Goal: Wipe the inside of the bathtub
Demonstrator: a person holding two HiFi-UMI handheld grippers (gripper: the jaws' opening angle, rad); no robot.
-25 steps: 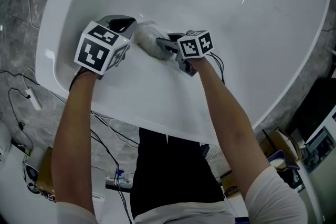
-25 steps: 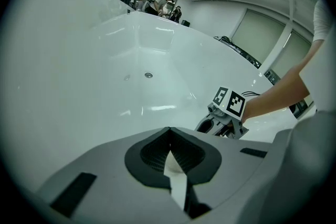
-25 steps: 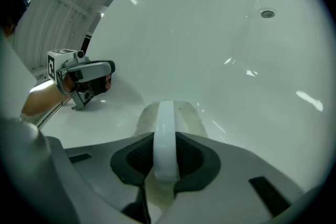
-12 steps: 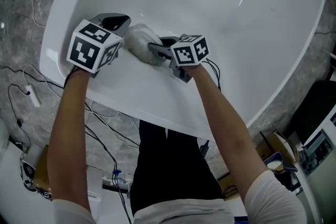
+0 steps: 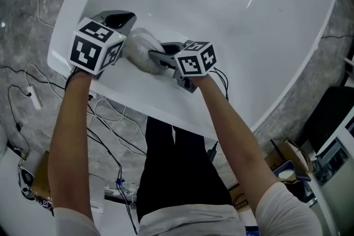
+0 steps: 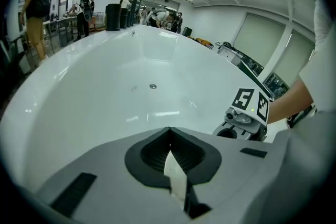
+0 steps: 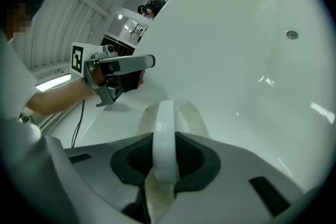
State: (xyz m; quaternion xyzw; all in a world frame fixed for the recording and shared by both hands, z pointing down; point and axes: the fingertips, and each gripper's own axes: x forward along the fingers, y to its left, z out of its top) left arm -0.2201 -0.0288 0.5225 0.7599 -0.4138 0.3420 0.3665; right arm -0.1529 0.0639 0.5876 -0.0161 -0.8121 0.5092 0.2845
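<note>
Now | right claw [image 7: 166,159] clamped on white pad [image 7: 165,115] | pad against bathtub [image 5: 260,36]

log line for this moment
right claw: shut on white scrub pad | left claw: shut, empty | pad against bathtub inner wall

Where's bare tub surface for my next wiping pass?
The tub is bare from the cloth out to the drain and up the far wall. It is crowded only at the near wall, where the left gripper and right gripper flank the cloth.
</note>
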